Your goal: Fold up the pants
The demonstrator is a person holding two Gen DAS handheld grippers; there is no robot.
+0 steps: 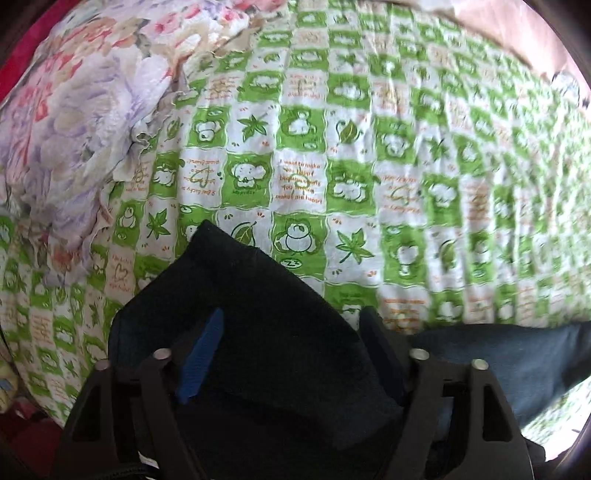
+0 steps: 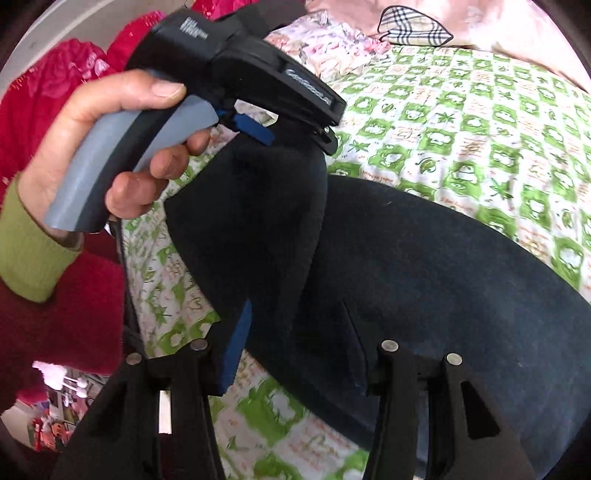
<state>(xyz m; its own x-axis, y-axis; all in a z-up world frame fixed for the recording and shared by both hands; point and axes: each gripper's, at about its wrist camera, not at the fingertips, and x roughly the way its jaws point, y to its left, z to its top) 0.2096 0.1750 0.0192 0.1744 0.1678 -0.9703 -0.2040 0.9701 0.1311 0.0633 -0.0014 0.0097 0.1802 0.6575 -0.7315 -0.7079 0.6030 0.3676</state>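
Note:
Dark navy pants (image 2: 424,266) lie across a green-and-white checked bedsheet (image 2: 480,122). My left gripper (image 1: 288,332) has pants fabric (image 1: 258,314) between its blue-padded fingers (image 1: 203,350) and holds an end of it lifted. In the right wrist view the left gripper (image 2: 291,136), held by a hand, pinches a raised flap of the pants. My right gripper (image 2: 295,354) stands with its jaws apart around the pants' edge, its blue pad (image 2: 236,350) beside the cloth; whether it grips the cloth does not show.
A crumpled floral quilt (image 1: 85,122) is heaped at the left of the bed. A plaid cloth (image 2: 413,26) lies at the far side. The person's red sleeve with a green cuff (image 2: 33,251) is at the left.

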